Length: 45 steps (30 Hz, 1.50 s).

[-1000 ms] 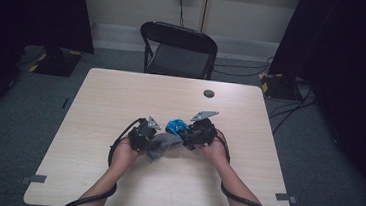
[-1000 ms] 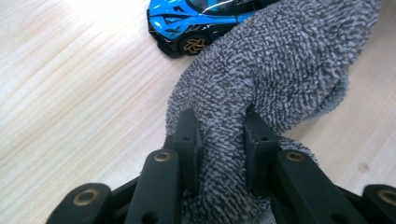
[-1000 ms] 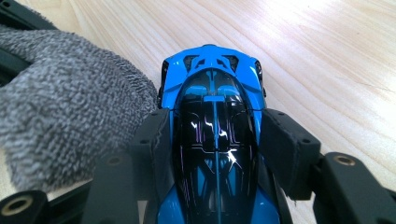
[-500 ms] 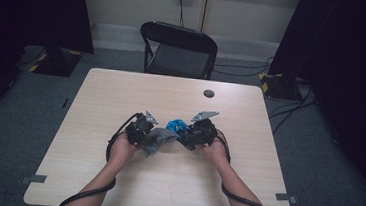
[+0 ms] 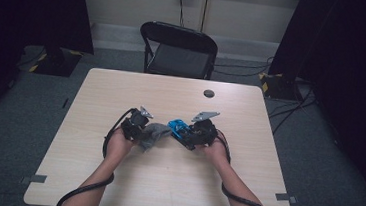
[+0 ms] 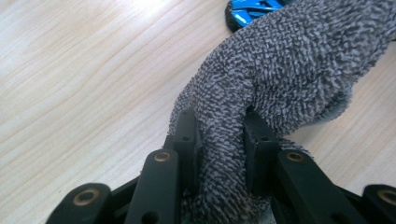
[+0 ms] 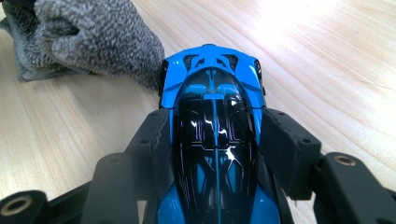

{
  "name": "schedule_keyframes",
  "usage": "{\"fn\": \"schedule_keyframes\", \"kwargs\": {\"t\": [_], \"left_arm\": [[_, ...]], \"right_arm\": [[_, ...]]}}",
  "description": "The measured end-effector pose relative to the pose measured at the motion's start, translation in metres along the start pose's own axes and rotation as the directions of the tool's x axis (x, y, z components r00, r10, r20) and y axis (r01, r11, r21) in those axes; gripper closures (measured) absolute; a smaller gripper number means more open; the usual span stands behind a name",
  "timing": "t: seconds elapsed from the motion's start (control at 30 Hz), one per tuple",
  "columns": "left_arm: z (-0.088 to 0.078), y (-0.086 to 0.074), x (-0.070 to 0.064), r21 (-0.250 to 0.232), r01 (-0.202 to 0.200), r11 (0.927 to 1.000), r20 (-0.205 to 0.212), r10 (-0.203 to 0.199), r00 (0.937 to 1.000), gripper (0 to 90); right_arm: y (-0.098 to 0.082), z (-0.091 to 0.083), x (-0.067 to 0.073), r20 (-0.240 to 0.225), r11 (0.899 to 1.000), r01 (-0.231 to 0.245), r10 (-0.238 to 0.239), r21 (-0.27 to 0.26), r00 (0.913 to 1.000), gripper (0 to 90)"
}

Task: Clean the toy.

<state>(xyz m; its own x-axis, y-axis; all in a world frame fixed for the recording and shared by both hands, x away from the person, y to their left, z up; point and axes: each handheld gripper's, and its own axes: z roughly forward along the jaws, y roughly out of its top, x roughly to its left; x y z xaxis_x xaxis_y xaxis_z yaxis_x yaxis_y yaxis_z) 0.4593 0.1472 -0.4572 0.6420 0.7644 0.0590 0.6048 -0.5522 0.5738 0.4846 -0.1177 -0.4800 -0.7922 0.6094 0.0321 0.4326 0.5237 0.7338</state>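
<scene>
While the blue and black toy car sits pinched along its sides between the two black jaws of the right tool, its front end pokes out past them and just meets a grey terry cloth. That cloth is bunched up and clamped tight between the jaws of the left tool, with a loose fold hanging toward the pale wooden counter. Both tools meet near the middle of the counter, the person's forearms coming in from the near edge.

This looks like wiping the car clean. To do it well, the right tool should hold the car steady without squeezing harder, since the glossy shell could slip or scuff. The left tool should sweep the cloth's fat rounded fold, not the hard jaw tips, over the nose and roof in short strokes.

Beyond the counter stands a black folding chair.
</scene>
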Motion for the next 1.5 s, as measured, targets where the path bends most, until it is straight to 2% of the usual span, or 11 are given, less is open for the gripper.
{"fn": "schedule_keyframes", "kwargs": {"t": [0.13,0.23,0.33,0.43,0.73,0.93,1.2,1.27,1.5], "left_arm": [[-0.001,-0.002,0.006,-0.006,0.030,0.9995,-0.009,-0.030,0.9995,70.8],[-0.004,-0.004,0.011,-0.006,0.038,0.9993,-0.025,-0.038,0.9990,70.8],[-0.008,-0.006,0.015,-0.022,0.059,0.9980,-0.020,-0.060,0.9980,70.8],[-0.013,-0.008,0.014,-0.034,0.060,0.9976,-0.005,-0.060,0.9982,70.8],[-0.028,-0.008,-0.004,-0.061,0.001,0.9981,0.033,0.001,0.9995,70.8],[-0.030,-0.010,-0.021,-0.059,-0.043,0.9973,0.060,0.046,0.9971,70.8],[-0.026,-0.017,-0.046,-0.053,-0.097,0.9938,0.136,0.104,0.9852,70.9],[-0.026,-0.017,-0.054,-0.064,-0.106,0.9924,0.165,0.115,0.9796,70.9],[-0.028,-0.011,-0.078,-0.081,-0.153,0.9849,0.229,0.168,0.9589,70.8]], "right_arm": [[-0.001,0.000,0.000,0.000,1.000,-0.004,0.004,0.001,1.0000,43.8],[-0.001,-0.001,0.000,-0.001,1.000,-0.005,0.005,0.000,1.0000,43.9],[0.000,0.000,0.000,-0.001,1.000,-0.005,0.005,0.003,1.0000,43.8],[0.000,0.000,0.000,-0.001,1.000,-0.002,0.002,0.003,1.0000,43.8],[0.001,0.000,0.000,-0.001,1.000,-0.003,0.003,0.008,1.0000,43.9],[0.002,0.001,0.000,-0.001,1.000,-0.005,0.005,0.013,1.0000,43.9],[0.001,0.001,0.000,0.001,1.000,-0.007,0.007,0.010,1.0000,43.8],[0.001,0.001,0.000,0.001,1.000,-0.008,0.008,0.010,1.0000,43.8],[0.001,0.001,0.000,0.001,1.000,-0.008,0.008,0.008,1.0000,43.8]]}}
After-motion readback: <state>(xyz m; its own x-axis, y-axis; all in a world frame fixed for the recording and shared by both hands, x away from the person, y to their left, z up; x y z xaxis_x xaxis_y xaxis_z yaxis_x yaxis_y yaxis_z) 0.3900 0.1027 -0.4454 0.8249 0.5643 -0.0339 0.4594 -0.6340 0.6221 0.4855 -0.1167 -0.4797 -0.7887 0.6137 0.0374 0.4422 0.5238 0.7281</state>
